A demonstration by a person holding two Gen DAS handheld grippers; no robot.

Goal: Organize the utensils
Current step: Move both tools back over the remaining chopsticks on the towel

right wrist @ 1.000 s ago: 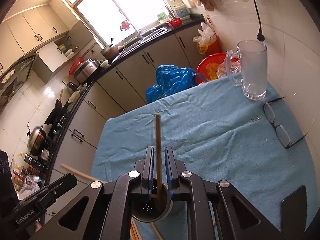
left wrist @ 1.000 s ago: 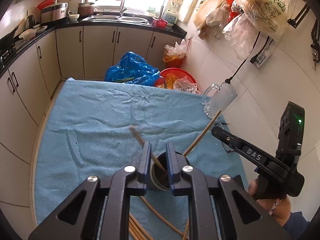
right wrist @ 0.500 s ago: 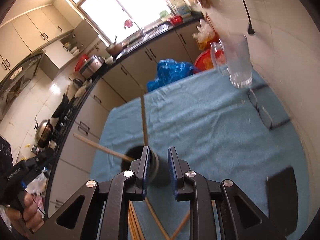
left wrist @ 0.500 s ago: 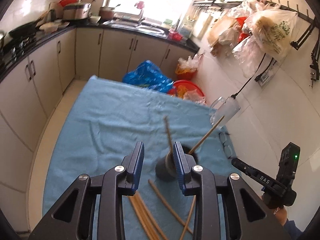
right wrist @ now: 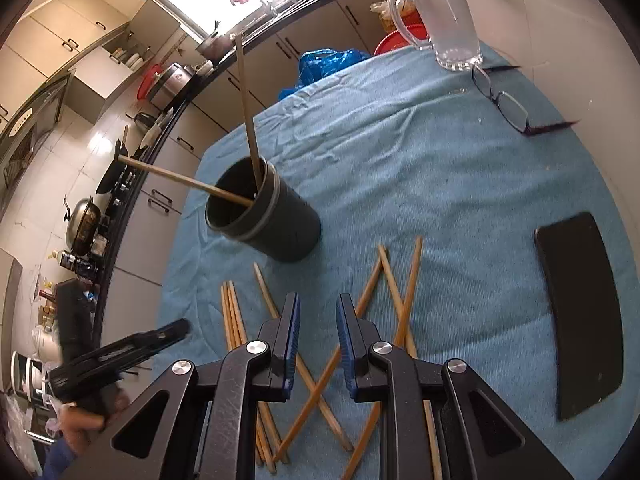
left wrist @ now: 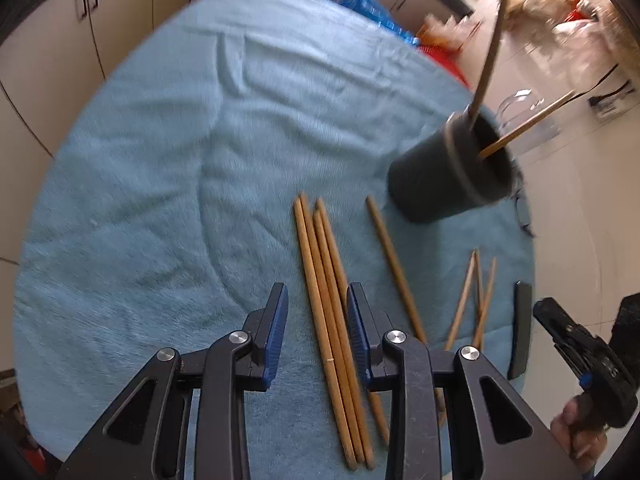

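Observation:
A dark cylindrical holder (left wrist: 452,172) stands on the blue cloth (left wrist: 160,168) with two chopsticks (left wrist: 490,54) leaning in it; it also shows in the right wrist view (right wrist: 272,212). Several loose wooden chopsticks (left wrist: 328,276) lie on the cloth in front of it. My left gripper (left wrist: 318,312) is open and empty, its fingers either side of the parallel bundle. My right gripper (right wrist: 318,328) is open and empty above crossed chopsticks (right wrist: 400,308). The right gripper shows at the left view's right edge (left wrist: 560,328), the left gripper in the right view (right wrist: 132,348).
A glass mug (right wrist: 448,20) stands at the cloth's far right by the tiled wall. Glasses (right wrist: 508,104) lie near it. A black phone (right wrist: 584,308) lies on the right. Kitchen cabinets (right wrist: 168,200) run along the left, a blue bag (right wrist: 328,60) beyond the table.
Both grippers have let go of their chopsticks, which now stand in the holder, and have pulled back and down toward the loose chopsticks. Both have opened wider.

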